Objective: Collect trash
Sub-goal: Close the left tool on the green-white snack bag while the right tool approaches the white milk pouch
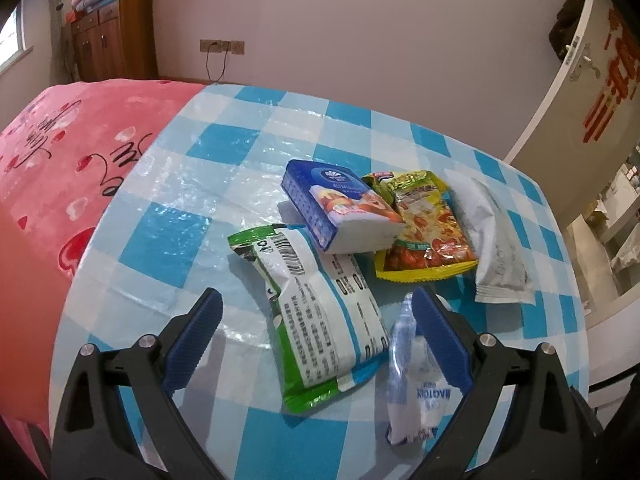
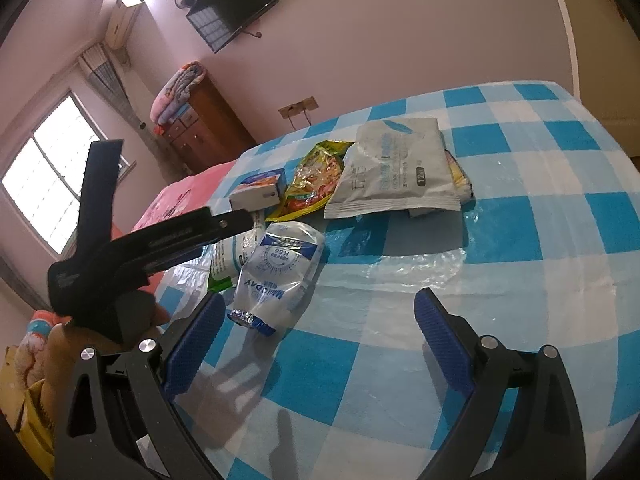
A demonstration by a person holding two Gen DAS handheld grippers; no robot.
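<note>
Trash lies on a blue-and-white checked table. A green-and-white wrapper lies between the fingers of my open left gripper. A clear plastic pouch lies by its right finger. Beyond are a blue carton, a yellow snack bag and a grey sachet. My right gripper is open and empty above the table; the clear pouch lies just ahead of its left finger. The grey sachet, yellow bag and carton lie farther off.
A pink blanket covers a bed left of the table. A wooden cabinet stands at the back wall, a white door at right. The left gripper's body shows at the left in the right wrist view.
</note>
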